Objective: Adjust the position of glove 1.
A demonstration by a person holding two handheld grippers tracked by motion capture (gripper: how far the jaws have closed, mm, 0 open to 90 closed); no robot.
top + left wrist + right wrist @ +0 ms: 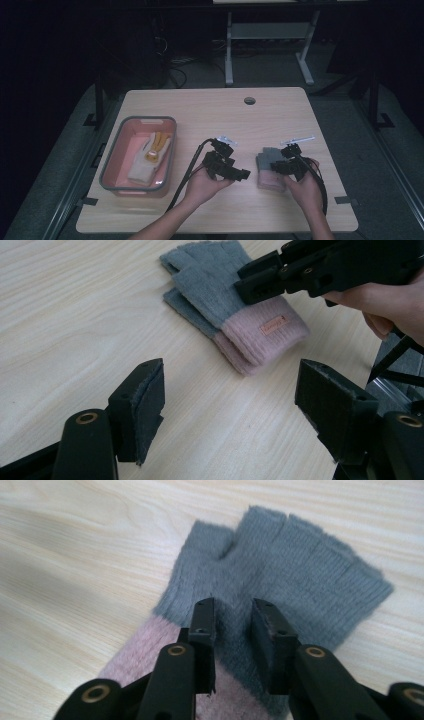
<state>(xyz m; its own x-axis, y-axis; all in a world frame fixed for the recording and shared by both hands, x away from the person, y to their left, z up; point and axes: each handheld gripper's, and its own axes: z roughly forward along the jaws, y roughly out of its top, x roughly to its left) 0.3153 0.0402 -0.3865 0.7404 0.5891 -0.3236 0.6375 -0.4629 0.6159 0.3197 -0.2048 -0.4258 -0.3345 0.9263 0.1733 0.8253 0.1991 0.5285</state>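
Note:
A pair of grey fingerless gloves with pink cuffs lies stacked flat on the wooden table, right of centre. My right gripper hovers just over the top glove, near where the grey meets the pink. Its jaws stand a narrow gap apart and no fabric is pinched between them. The left gripper view shows that same gripper over the gloves. My left gripper points toward the gloves from the left, short of the pink cuff. It is wide open with only bare table between its pads.
A pink basket with a grey rim stands at the table's left and holds a white and yellow glove pair. A round cable hole sits near the far edge. Another desk's legs stand beyond the table.

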